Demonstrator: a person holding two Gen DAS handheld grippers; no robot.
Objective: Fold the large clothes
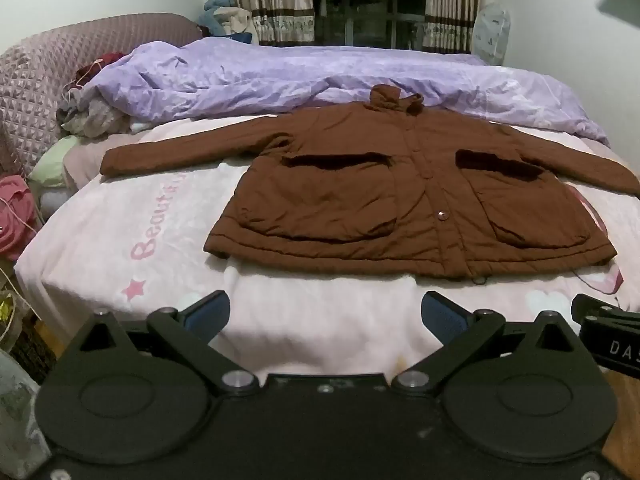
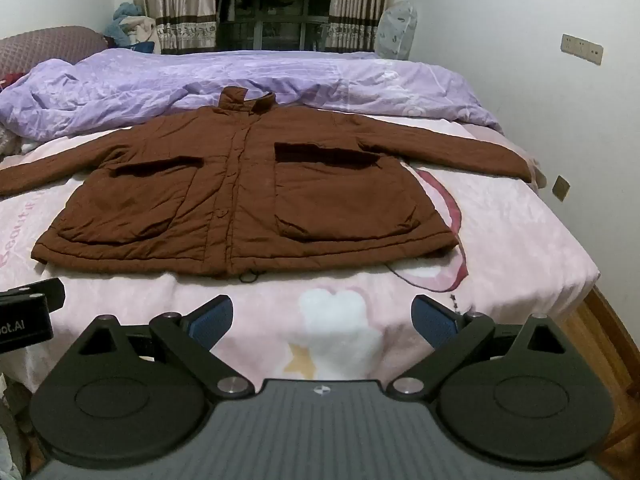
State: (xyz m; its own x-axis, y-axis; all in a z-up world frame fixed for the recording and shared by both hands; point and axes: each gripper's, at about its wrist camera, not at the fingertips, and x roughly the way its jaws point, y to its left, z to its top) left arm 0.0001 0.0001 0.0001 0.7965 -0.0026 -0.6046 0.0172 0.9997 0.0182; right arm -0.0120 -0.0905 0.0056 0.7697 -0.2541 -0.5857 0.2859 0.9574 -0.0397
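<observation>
A brown padded jacket (image 1: 400, 200) lies flat and face up on the pink bed blanket (image 1: 120, 240), both sleeves spread out, collar toward the far side. It also shows in the right wrist view (image 2: 240, 200) on the same blanket (image 2: 520, 240). My left gripper (image 1: 326, 314) is open and empty, held above the bed's near edge, short of the jacket's hem. My right gripper (image 2: 322, 318) is open and empty too, just short of the hem. Part of the right gripper (image 1: 608, 332) shows at the right edge of the left wrist view.
A crumpled purple duvet (image 1: 280, 76) lies behind the jacket. A quilted headboard (image 1: 48, 80) and loose clothes (image 1: 92, 116) are at the left. Curtains (image 2: 180, 4) and a window stand at the back. Wooden floor (image 2: 600, 336) shows right of the bed.
</observation>
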